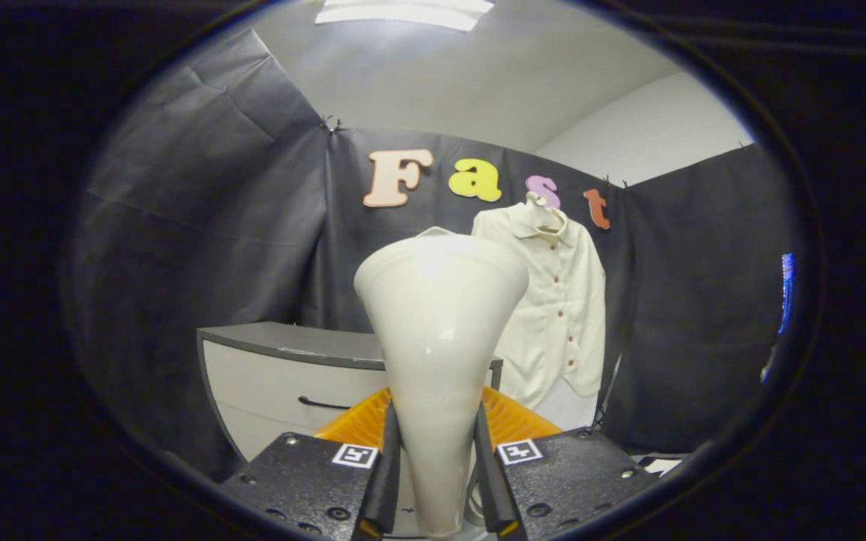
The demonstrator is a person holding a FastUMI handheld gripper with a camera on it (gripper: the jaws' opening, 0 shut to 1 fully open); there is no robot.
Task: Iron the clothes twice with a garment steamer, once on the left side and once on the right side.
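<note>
In the gripper view, our gripper (437, 481) grasps the steamer (439, 330) by its narrow neck, both fingers pressing on it, its wide head up ahead of us. The shirt (561, 315) hangs beyond, to the right, well apart from the head. We judge neither side ironed yet.

I read this as a staged recording booth: black cloth walls (215, 188), drawer cabinet (283, 376), hung shirt (561, 300).
</note>
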